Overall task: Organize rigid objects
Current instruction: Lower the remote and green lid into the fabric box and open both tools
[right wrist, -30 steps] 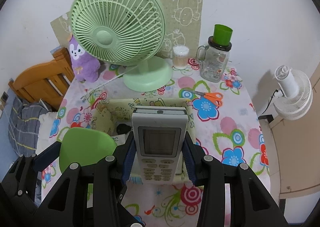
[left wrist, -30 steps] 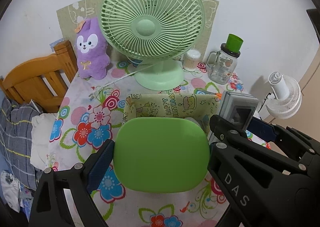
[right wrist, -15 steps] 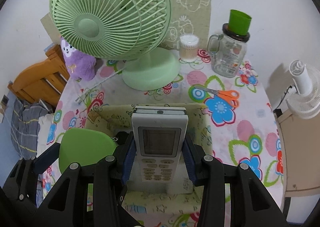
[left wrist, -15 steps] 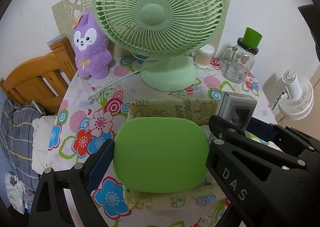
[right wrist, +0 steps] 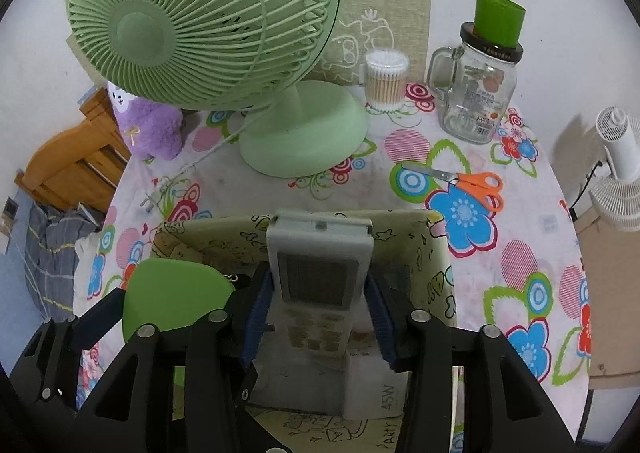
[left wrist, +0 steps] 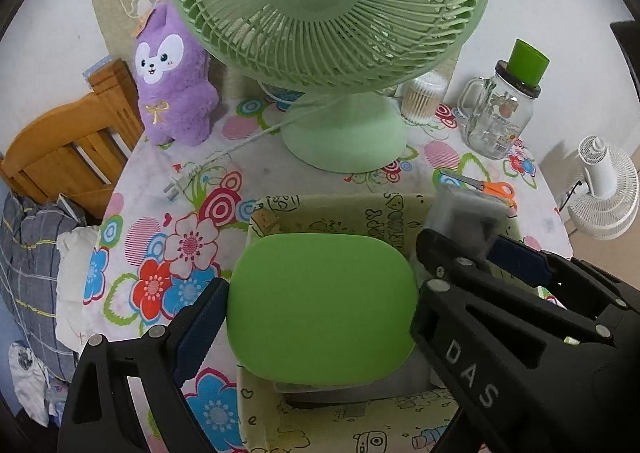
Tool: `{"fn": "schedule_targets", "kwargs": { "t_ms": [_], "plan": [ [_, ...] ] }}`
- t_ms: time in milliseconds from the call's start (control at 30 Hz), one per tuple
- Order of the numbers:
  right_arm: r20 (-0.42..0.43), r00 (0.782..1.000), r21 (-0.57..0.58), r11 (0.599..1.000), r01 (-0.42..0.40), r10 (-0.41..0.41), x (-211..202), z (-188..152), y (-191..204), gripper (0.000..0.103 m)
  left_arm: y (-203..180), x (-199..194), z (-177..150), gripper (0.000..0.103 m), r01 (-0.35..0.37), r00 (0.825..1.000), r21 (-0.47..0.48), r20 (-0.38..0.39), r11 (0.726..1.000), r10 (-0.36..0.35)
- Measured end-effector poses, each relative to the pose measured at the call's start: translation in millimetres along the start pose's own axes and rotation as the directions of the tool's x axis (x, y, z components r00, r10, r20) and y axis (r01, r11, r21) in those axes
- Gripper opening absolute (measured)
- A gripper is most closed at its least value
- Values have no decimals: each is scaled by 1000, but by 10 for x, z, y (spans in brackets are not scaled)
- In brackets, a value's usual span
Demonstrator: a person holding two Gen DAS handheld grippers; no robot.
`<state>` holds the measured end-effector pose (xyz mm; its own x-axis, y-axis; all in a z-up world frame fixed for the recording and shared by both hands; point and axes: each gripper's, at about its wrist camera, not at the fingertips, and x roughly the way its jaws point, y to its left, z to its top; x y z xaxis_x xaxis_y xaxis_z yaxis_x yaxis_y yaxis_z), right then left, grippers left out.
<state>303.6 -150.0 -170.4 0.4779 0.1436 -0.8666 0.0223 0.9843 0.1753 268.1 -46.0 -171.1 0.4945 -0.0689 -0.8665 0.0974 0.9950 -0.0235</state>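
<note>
My left gripper [left wrist: 320,305] is shut on a flat, rounded green case [left wrist: 322,305] and holds it over the open yellow cartoon-print storage box [left wrist: 340,209]. My right gripper [right wrist: 318,313] is shut on a grey remote control [right wrist: 320,265], screen up, also over the box [right wrist: 436,253]. The green case shows at the left of the right wrist view [right wrist: 176,293]. The remote and right gripper show blurred at the right of the left wrist view [left wrist: 464,221]. A white block marked 45W [right wrist: 376,389] lies inside the box.
A green desk fan [right wrist: 208,17] stands behind the box on the flowered tablecloth [right wrist: 520,261]. A purple plush [left wrist: 172,81], a cotton-swab jar [right wrist: 386,79], a glass mug jar with green cup [right wrist: 480,85] and orange scissors [right wrist: 472,185] are around. A wooden chair [left wrist: 68,149] is left.
Both grippers have moved forward and down over the box, each still holding its object. The fan and table objects loom closer.
</note>
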Motion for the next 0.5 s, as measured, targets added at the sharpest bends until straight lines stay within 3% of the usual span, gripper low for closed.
{"fn": "schedule_targets", "kwargs": {
  "t_ms": [67,300,500],
  "plan": [
    [2,1000,5,1000,-8,8,-30,-17,-25,73,-17,-20,-5,95,-4,1000,6,7,1000,4],
    [53,998,-11,1000,15,-15,-258,-72,-88,88,-84,-101,-5,95,12,1000,14,21,1000,-12],
    [58,997,4,999,50,-50,-337,-139,-196,89,-179,-116,-33,95,13,999,46,29,999,-14]
  ]
}}
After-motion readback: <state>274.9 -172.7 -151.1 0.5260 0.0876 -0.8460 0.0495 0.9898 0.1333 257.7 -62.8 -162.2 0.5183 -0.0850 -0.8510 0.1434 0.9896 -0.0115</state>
